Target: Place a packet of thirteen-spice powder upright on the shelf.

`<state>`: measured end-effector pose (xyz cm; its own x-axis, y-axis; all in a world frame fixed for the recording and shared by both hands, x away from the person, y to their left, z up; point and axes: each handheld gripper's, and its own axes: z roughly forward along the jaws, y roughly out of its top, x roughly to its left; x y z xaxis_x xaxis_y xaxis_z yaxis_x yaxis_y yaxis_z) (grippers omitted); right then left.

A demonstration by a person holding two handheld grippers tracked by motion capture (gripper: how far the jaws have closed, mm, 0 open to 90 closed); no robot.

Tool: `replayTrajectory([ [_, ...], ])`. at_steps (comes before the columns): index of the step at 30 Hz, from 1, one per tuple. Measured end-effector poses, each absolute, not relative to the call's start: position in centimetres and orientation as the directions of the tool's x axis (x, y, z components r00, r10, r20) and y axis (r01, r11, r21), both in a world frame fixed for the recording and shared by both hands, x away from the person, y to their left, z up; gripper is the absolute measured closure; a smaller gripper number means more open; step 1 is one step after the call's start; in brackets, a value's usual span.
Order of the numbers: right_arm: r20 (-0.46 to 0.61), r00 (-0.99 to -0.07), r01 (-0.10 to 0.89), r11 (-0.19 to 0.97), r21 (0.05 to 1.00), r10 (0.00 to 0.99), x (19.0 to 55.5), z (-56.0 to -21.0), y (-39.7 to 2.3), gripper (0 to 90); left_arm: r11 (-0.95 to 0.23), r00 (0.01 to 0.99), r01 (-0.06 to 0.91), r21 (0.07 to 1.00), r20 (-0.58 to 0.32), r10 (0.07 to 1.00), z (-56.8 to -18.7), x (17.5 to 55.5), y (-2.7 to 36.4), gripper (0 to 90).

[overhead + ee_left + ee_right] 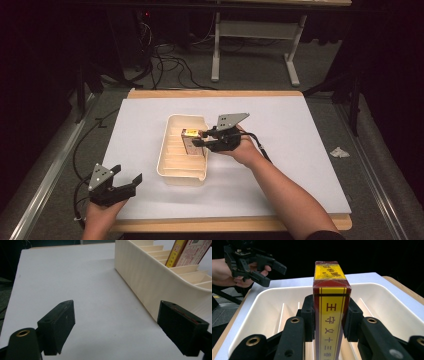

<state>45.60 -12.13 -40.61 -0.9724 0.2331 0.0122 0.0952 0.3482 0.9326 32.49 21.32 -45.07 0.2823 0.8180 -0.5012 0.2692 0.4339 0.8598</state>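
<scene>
A cream slotted tray (170, 172) stands in the middle of the white table sheet. My right gripper (200, 139) is shut on a red and yellow box (190, 135) and holds it over the tray's far half. In the right gripper view the box (331, 305) stands upright between the pads (308, 315), above the tray's (257, 312) ribbed floor. My left gripper (127, 180) rests open at the table's near left corner, holding nothing. In the left gripper view its jaws (120, 327) stand wide apart over bare sheet, with the tray wall (147, 285) and the box (187, 252) to the right.
The white sheet (300, 150) lies on a wooden table whose edge shows front and back. A crumpled scrap (339, 152) lies off the table's right side. Cables and a table frame (255, 45) stand on the floor beyond.
</scene>
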Motion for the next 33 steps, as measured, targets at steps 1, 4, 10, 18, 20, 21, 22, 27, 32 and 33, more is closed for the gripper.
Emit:
replayTrajectory([
  [1,0.009,-0.972,0.093,0.351,0.932,0.233,45.7,-40.7,-12.1,68.6,0.432,0.283,0.27,0.86,-0.5,0.818,-45.1,32.5,21.3,15.1],
  [4,0.014,-0.972,0.098,0.352,0.931,0.234,45.7,-40.9,-12.0,68.5,0.433,0.284,0.273,0.859,-0.501,0.817,-45.1,32.5,21.2,15.1],
  [10,0.019,-0.972,0.103,0.355,0.929,0.233,45.9,-41.3,-11.9,68.4,0.433,0.283,0.273,0.859,-0.502,0.817,-45.1,32.5,21.3,15.1],
  [18,0.027,-0.97,0.114,0.354,0.928,0.242,45.9,-41.9,-11.7,68.1,0.434,0.283,0.274,0.858,-0.503,0.816,-45.1,32.5,21.2,15.1],
  [20,0.027,-0.969,0.116,0.356,0.927,0.245,45.9,-42.0,-11.8,67.8,0.434,0.283,0.273,0.859,-0.502,0.817,-45.1,32.5,21.3,15.1],
  [21,0.031,-0.969,0.119,0.352,0.928,0.246,45.9,-42.1,-11.7,67.6,0.434,0.282,0.273,0.859,-0.503,0.817,-45.1,32.5,21.3,15.1],
  [22,0.031,-0.968,0.119,0.351,0.929,0.248,45.9,-42.1,-11.7,67.4,0.434,0.282,0.273,0.858,-0.503,0.817,-45.1,32.5,21.3,15.1],
  [27,0.029,-0.967,0.124,0.367,0.922,0.254,45.8,-42.3,-11.6,66.8,0.435,0.281,0.273,0.858,-0.504,0.817,-45.1,32.5,21.3,15.1],
  [32,0.017,-0.967,0.118,0.39,0.913,0.253,45.6,-42.5,-11.3,66.3,0.442,0.277,0.273,0.855,-0.51,0.815,-45.1,32.5,21.3,15.1],
  [33,0.013,-0.968,0.115,0.392,0.913,0.252,45.6,-42.5,-11.3,66.2,0.442,0.277,0.272,0.855,-0.509,0.815,-45.1,32.5,21.3,15.1],
])
